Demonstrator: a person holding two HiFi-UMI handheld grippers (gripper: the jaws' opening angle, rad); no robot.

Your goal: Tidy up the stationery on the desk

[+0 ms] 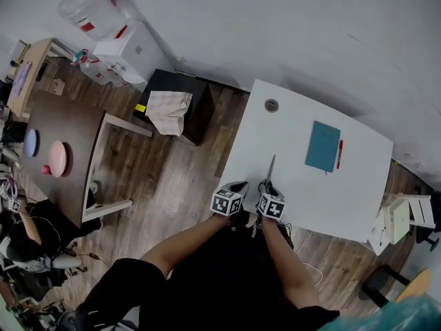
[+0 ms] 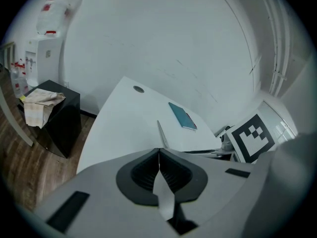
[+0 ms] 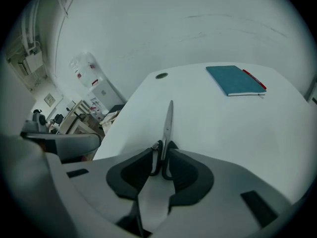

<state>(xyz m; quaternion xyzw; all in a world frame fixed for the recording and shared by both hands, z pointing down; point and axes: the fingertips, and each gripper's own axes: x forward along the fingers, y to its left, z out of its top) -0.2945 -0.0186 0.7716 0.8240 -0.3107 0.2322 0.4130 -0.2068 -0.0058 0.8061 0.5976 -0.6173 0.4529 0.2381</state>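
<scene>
One scissors (image 1: pixel 270 168), one teal notebook (image 1: pixel 323 146), one red pen (image 1: pixel 339 154).

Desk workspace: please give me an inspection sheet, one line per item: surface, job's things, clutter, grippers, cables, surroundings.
Surface: white desk, mostly bare; round cable hole near a far corner.
Job's things: teal notebook lying flat, red pen beside its long edge; scissors closed, blades pointing away from the person.
Clutter: nothing seen.
Grippers: right gripper shut on the scissors' handles; left gripper shut, empty.
Cables: nothing seen on the desk.
Surroundings: black cabinet with a cloth on it, brown table, wood floor.
</scene>
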